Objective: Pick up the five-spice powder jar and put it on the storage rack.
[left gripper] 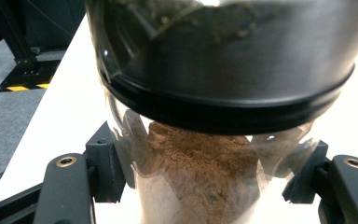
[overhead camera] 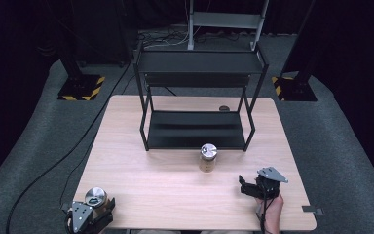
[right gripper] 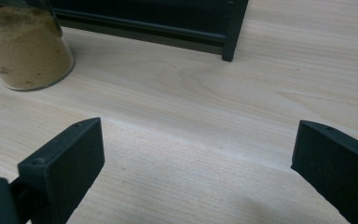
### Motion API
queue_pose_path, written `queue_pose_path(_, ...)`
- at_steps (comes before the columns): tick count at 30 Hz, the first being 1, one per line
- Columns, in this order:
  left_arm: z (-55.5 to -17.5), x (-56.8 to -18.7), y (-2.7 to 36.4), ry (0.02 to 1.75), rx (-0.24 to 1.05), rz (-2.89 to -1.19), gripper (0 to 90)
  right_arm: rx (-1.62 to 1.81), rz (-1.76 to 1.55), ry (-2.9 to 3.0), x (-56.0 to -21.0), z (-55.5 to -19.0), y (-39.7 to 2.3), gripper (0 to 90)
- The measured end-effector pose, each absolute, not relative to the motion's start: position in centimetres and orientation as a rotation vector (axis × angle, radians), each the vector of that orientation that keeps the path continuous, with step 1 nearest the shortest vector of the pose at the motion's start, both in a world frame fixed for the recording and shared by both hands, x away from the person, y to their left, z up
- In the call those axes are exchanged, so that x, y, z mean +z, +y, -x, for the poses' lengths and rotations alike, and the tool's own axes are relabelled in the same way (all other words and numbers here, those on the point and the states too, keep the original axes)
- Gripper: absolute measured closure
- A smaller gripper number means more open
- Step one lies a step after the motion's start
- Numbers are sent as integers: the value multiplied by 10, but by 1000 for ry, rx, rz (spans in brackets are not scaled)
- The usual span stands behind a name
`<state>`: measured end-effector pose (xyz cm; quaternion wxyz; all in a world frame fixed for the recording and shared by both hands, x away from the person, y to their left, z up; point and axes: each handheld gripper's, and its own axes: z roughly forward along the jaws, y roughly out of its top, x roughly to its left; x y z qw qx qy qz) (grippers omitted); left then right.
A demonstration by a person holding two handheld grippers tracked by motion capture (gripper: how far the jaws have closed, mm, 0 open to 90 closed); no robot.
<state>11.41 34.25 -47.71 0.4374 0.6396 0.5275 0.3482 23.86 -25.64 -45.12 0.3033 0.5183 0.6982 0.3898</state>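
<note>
The left gripper (left gripper: pixel 205 179) clamps an upright clear glass jar of brown powder (left gripper: pixel 200 177), silver lid up, at the pale wooden table (overhead camera: pixel 151 180)'s near-left corner; the right gripper (right gripper: pixel 198 163) gapes empty

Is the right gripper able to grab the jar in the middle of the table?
Probably yes: the right gripper is open, with bare table between it and the spice jar.

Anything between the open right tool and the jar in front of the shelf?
Nothing visible. Bare tabletop lies between the right tool and the lidded jar of tan powder, which stands ahead of it and to its left, just before the black shelf rack.
</note>
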Motion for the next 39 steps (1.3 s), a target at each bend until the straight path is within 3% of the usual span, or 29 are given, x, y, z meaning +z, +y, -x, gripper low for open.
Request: queue_pose_path(39, -126, -467, 328, 1230, 836, -1648, 317, 1030, -1366, 1855, -451, -239, -256, 13)
